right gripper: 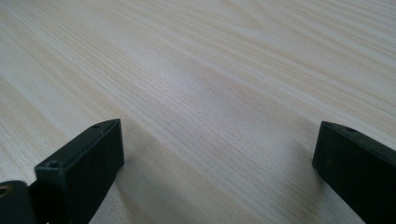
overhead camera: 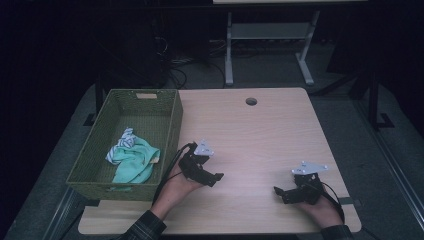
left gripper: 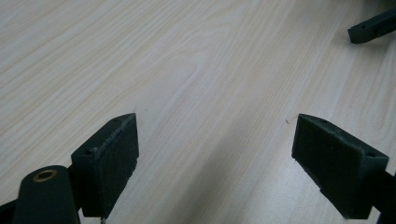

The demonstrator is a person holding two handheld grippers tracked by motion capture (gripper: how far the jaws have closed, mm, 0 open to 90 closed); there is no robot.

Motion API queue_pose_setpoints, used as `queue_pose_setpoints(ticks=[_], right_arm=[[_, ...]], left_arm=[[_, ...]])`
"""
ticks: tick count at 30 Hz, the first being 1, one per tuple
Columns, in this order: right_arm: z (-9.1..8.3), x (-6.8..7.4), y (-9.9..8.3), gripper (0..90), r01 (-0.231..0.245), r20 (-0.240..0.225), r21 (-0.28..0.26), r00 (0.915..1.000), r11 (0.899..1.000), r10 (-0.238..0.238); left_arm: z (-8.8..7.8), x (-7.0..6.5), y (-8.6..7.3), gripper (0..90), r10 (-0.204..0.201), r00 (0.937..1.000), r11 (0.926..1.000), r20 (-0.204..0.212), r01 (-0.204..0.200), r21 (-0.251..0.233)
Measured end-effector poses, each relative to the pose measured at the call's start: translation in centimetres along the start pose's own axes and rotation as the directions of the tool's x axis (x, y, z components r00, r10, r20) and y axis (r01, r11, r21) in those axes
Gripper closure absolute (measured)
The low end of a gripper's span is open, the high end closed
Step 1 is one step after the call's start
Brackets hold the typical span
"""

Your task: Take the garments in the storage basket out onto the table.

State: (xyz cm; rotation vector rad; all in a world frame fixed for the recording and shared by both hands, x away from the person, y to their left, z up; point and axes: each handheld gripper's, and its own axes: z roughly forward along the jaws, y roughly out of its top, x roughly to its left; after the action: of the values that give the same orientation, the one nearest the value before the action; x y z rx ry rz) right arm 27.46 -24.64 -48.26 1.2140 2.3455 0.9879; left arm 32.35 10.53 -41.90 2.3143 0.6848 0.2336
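A green woven basket (overhead camera: 172,125) stands on the left of the light wooden table (overhead camera: 260,130). Inside it lies a crumpled teal cloth (overhead camera: 134,162) with a striped white piece (overhead camera: 121,142) beside it. My left gripper (overhead camera: 217,178) rests low over the table just right of the basket, held in a hand, jaws wide open and empty. In the left gripper view my left gripper (left gripper: 215,158) has only bare wood between its jaws. My right gripper (overhead camera: 278,192) sits near the front right of the table, open and empty. The right gripper view has my right gripper (right gripper: 217,168) over bare wood too.
A round cable hole (overhead camera: 251,101) lies near the table's far edge. Beyond the table stands a white desk frame (overhead camera: 270,40) on a dark floor with cables. The tip of the other gripper's jaw (left gripper: 371,26) shows at the top right of the left gripper view.
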Motion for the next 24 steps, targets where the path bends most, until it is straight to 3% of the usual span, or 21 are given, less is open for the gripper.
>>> queue_pose_setpoints(ticks=[10,24], right_arm=[[0.0,0.0,0.0,1.3,-0.001,0.0,0.0,1.0,1.0,0.001],[-0.02,0.04,0.0,1.3,-0.003,-0.001,0.002,1.0,1.0,0.003]], left_arm=[[-0.31,0.03,0.23,14.0,-0.012,0.9999,0.9999,0.011,0.012,-0.007],[-0.66,-0.1,0.93,14.0,0.01,0.9996,0.9999,0.025,-0.01,0.004]])
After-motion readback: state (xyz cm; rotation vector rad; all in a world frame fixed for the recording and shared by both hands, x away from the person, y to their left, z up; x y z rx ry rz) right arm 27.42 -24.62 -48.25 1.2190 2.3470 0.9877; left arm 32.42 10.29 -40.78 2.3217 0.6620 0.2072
